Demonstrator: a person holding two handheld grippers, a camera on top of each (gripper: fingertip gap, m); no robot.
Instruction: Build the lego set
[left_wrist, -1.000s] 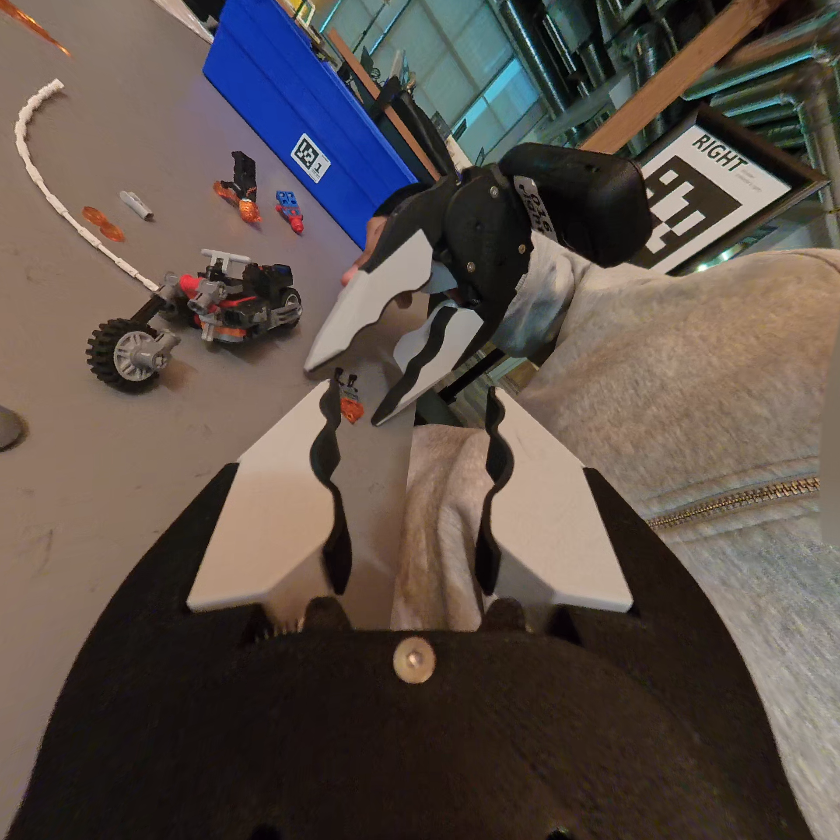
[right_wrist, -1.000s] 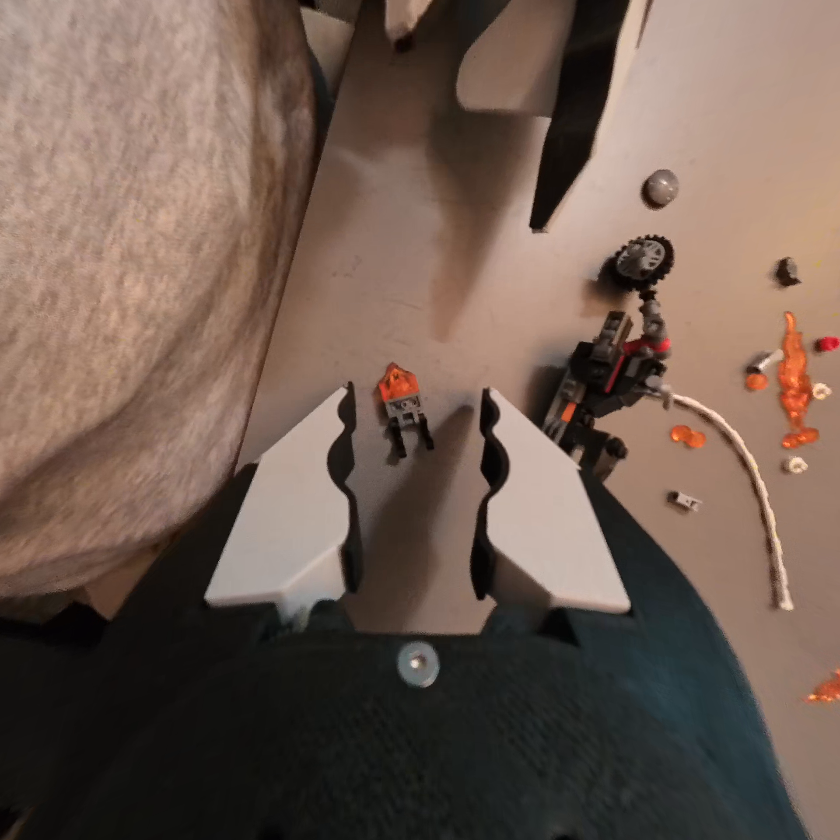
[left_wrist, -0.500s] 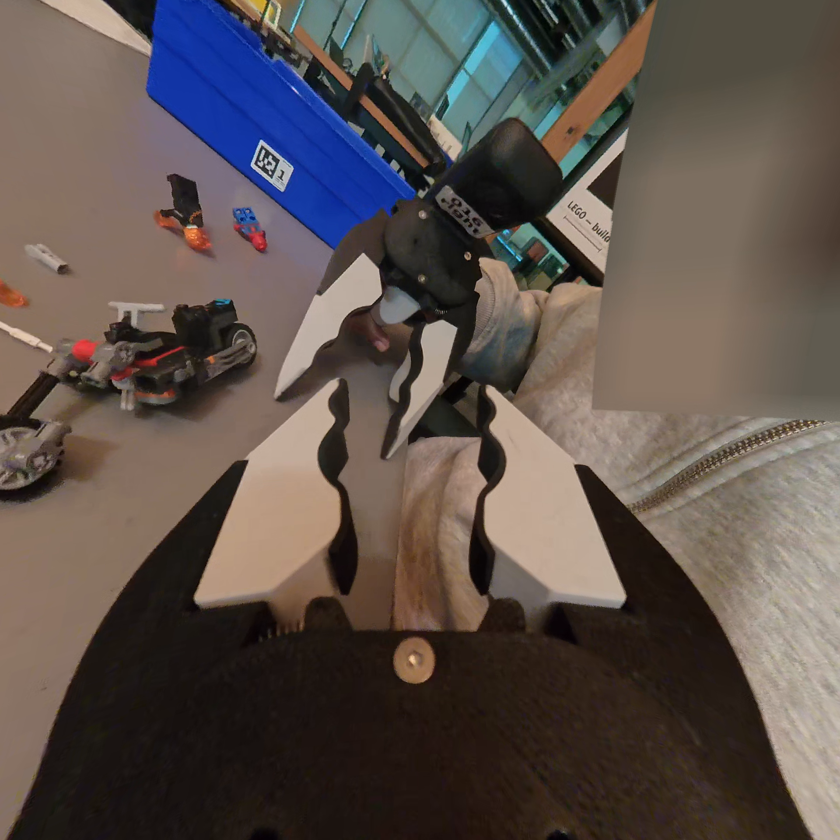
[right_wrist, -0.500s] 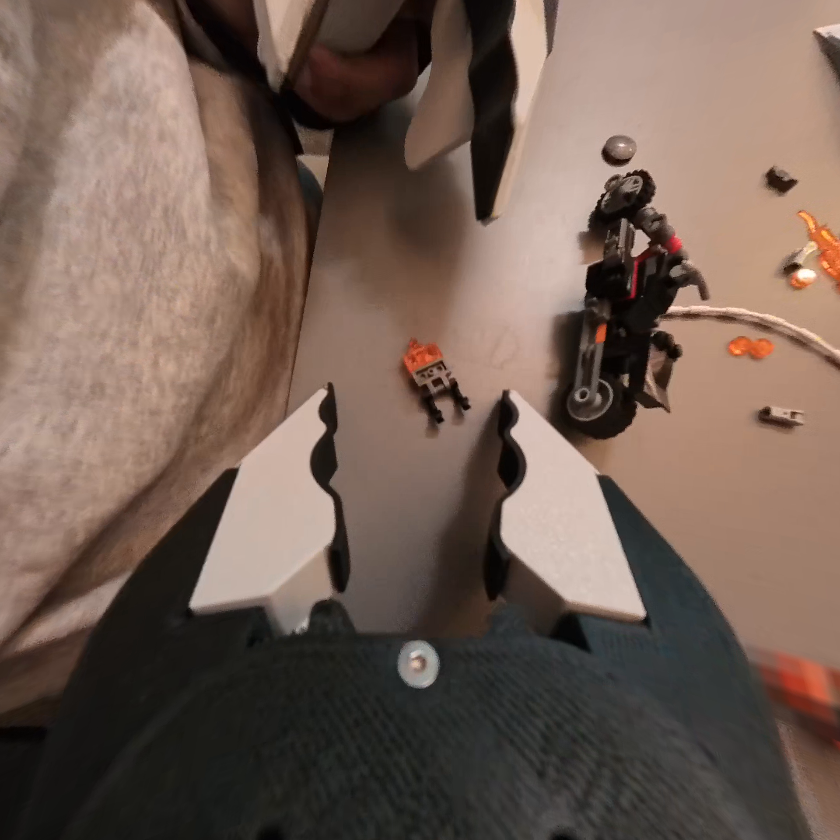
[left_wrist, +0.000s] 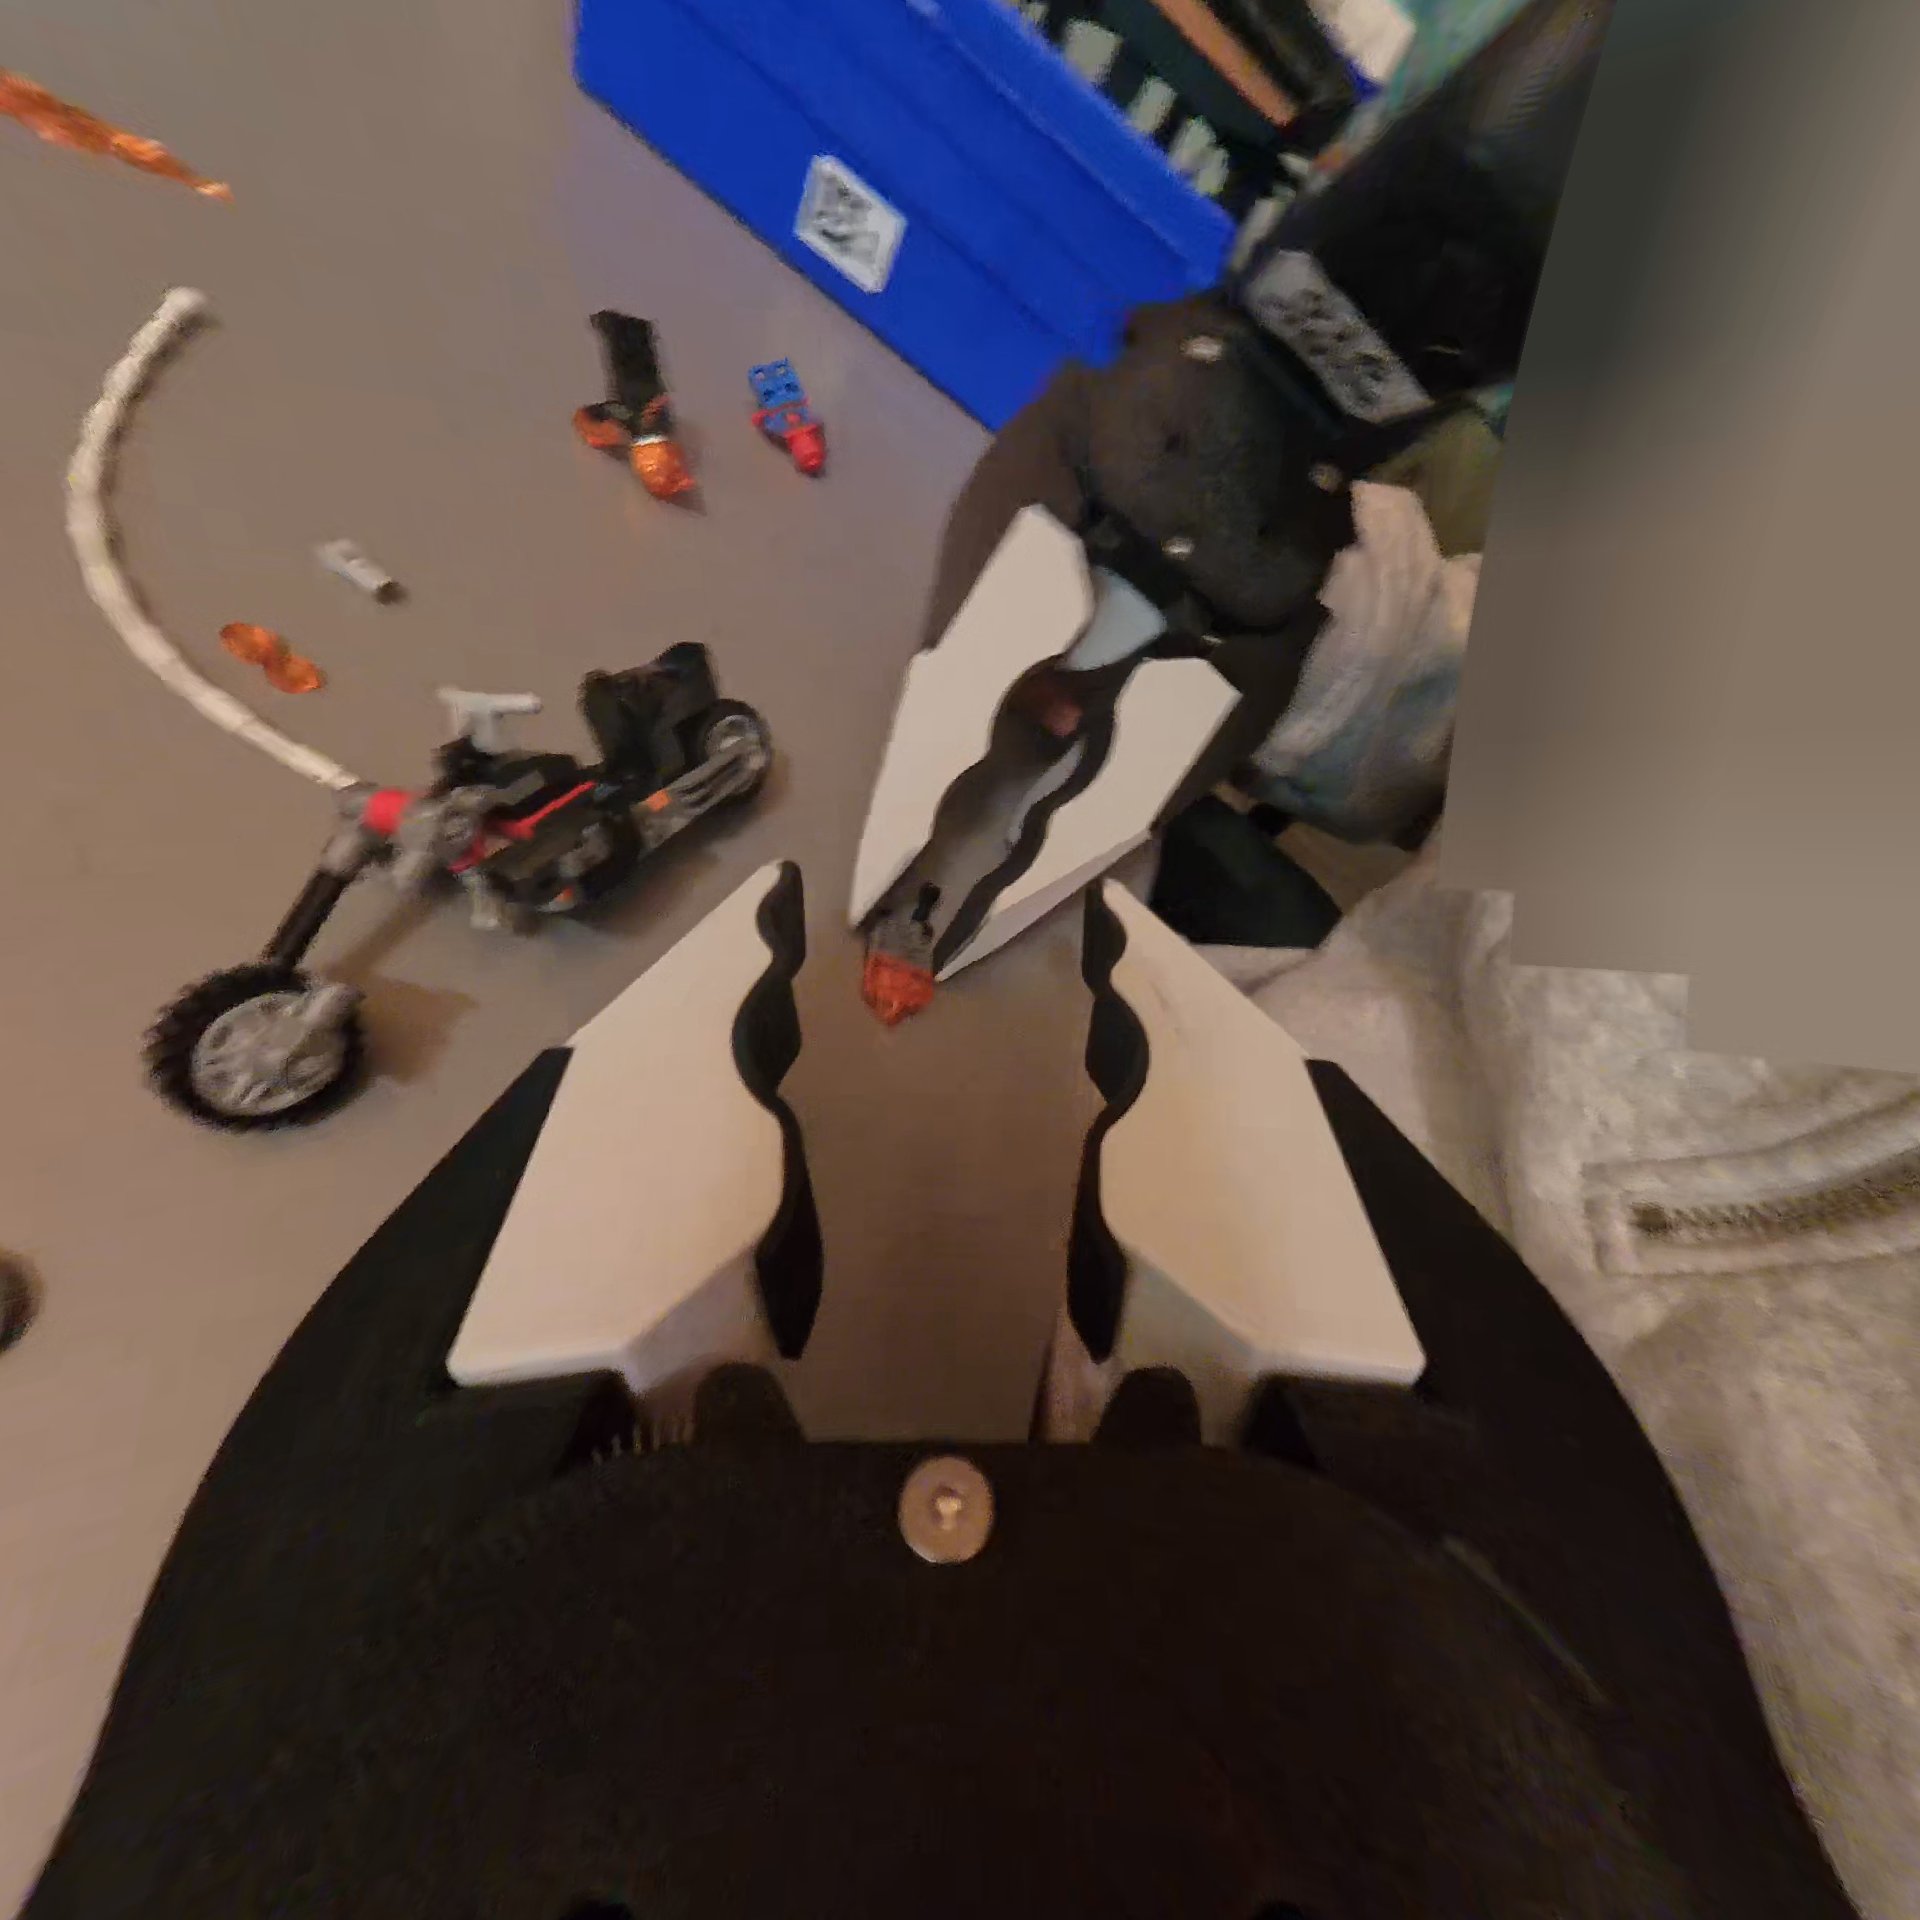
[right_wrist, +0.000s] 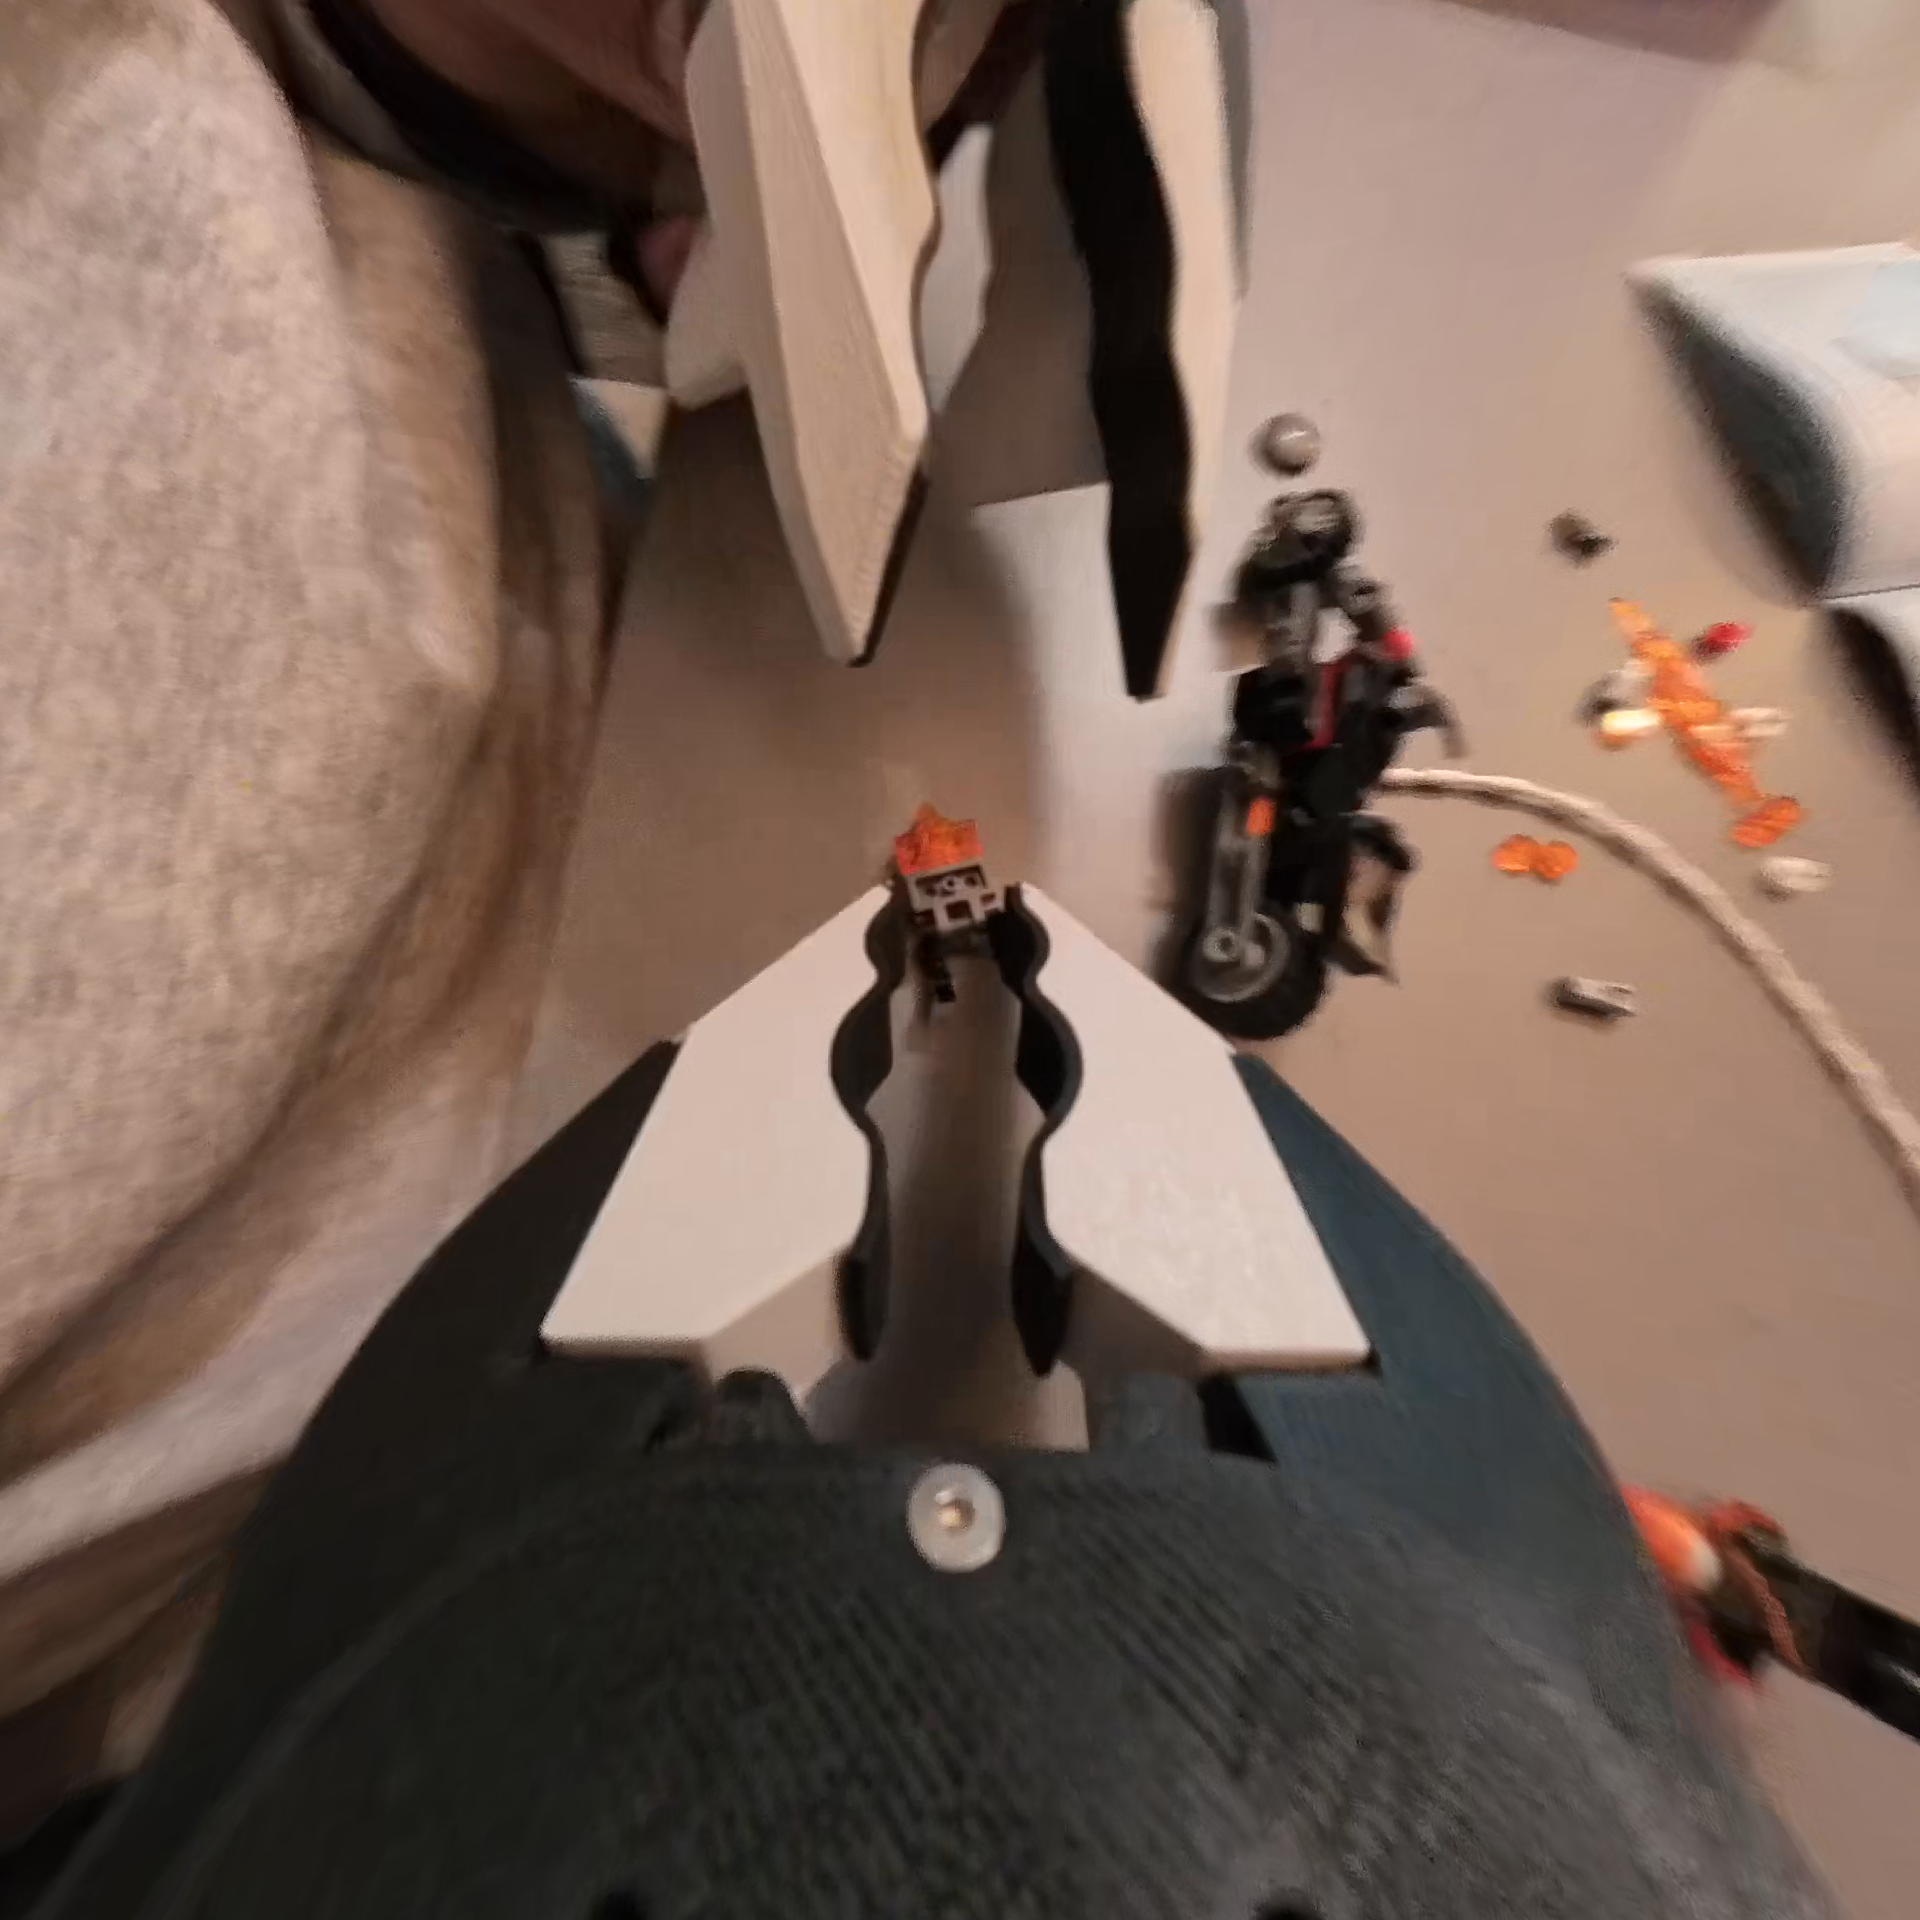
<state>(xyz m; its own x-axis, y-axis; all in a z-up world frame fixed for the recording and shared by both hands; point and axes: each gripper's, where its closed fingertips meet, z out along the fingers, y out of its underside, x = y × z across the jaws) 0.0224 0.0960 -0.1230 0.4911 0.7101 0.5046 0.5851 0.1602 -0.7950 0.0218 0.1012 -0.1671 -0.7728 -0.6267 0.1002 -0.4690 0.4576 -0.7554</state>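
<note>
I judge the motorcycle (left_wrist: 488, 831) mostly built; my right gripper (right_wrist: 951, 904) pinches the flame-headed minifigure (right_wrist: 943, 883), my left gripper (left_wrist: 940, 935) gapes empty, loose pieces remain.

Minifigure (right_wrist: 943, 904) legs: hidden between the right gripper (right_wrist: 948, 914) fingers (right_wrist: 821, 1101), which pinch its lower body; only the grey torso and orange flame head show past the tips.
Motorcycle (right_wrist: 1304, 790): right of those fingers, smeared by motion blur, its parts unreadable.
Orange flame pieces (right_wrist: 1704, 717): farther right, blurred into one cluster.
White chain (right_wrist: 1714, 935): runs out of the right edge.
Orange-and-black piece (right_wrist: 1766, 1600): low right, cut by the edge, too blurred to tell.
Blue bin (left_wrist: 894, 187): beyond the left gripper (left_wrist: 940, 914) fingers, cropped at the top.
</note>
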